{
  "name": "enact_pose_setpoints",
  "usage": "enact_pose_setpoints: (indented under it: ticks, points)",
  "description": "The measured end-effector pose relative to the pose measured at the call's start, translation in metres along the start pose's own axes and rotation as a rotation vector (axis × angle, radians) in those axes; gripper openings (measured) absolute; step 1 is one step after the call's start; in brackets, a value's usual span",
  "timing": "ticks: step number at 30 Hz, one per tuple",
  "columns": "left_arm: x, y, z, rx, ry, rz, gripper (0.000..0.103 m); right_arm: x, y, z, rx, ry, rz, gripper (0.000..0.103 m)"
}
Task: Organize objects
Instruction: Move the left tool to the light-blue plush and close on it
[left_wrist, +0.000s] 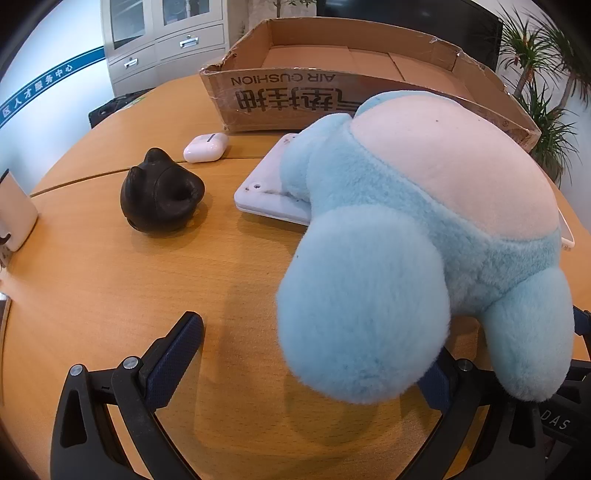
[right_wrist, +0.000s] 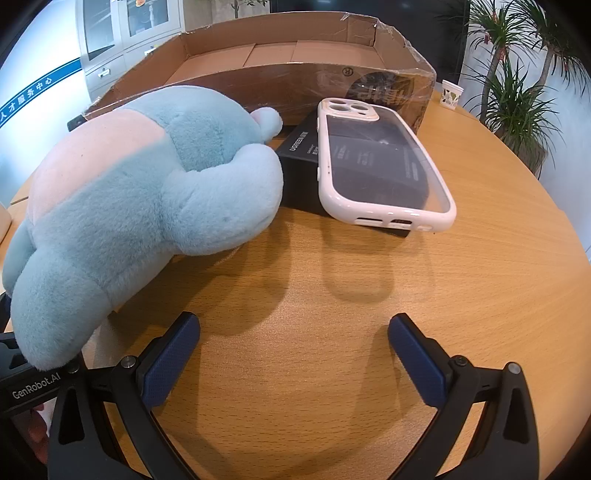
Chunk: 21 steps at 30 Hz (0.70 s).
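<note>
Office cabinets and potted plants ring a round wooden worktop (right_wrist: 369, 295), and a shallow cardboard box (left_wrist: 295, 99) with nothing visible inside it sits at its far side.

Both tongs stand wide and hold nothing. The left tongs (left_wrist: 314, 354) have a blue plush toy (left_wrist: 406, 221) bulging over their right finger, one rounded limb hanging into the gap without being pinched. Ahead and to their left lie a black cat-shaped figure (left_wrist: 160, 192) and a white earbud case (left_wrist: 205, 147), apart from each other; a white flat device (left_wrist: 266, 192) lies partly under the plush.

Ahead of the right tongs (right_wrist: 293, 332), slightly right, a phone case (right_wrist: 380, 166) with a white rim rests on a black carton (right_wrist: 295, 162); the plush lies to their left, a limb resting on the other gripper's body.

The plush looks light and soft, so it should squash and sag; a limb or a fold of the body gives the surest bite. By the look of it the phone case is stiff, thin and smooth, best taken across its raised rim, where it overhangs the carton. The earbud case looks glossy and likely to slip.
</note>
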<state>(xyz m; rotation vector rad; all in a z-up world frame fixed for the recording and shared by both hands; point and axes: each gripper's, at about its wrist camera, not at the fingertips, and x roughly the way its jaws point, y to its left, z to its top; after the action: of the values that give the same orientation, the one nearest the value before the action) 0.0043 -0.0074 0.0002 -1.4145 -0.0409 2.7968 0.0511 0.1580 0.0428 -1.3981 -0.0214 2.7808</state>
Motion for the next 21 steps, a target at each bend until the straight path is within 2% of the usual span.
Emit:
enact_pose_setpoints:
  ticks: [6, 9, 14, 17, 19, 21]
  points:
    - [-0.002, -0.001, -0.001, 0.01, 0.0, -0.003, 0.103, -0.006, 0.001, -0.008, -0.008, -0.003, 0.006, 0.102]
    - [-0.009, 0.0, -0.008, 0.036, 0.022, -0.033, 0.103, -0.019, -0.007, -0.025, -0.029, 0.007, 0.049, 0.102]
    - [-0.047, 0.027, -0.016, 0.007, 0.011, -0.215, 0.103, -0.056, -0.023, -0.047, -0.061, -0.056, 0.125, 0.102]
    - [-0.073, 0.051, -0.008, -0.054, -0.015, -0.342, 0.103, -0.077, -0.027, -0.049, -0.088, -0.111, 0.163, 0.102]
    - [-0.083, 0.056, 0.001, -0.05, -0.046, -0.382, 0.103, -0.085, -0.028, -0.044, -0.071, -0.134, 0.227, 0.102]
    - [-0.087, 0.056, 0.014, -0.018, -0.063, -0.378, 0.103, -0.085, -0.029, -0.032, -0.025, -0.146, 0.287, 0.102]
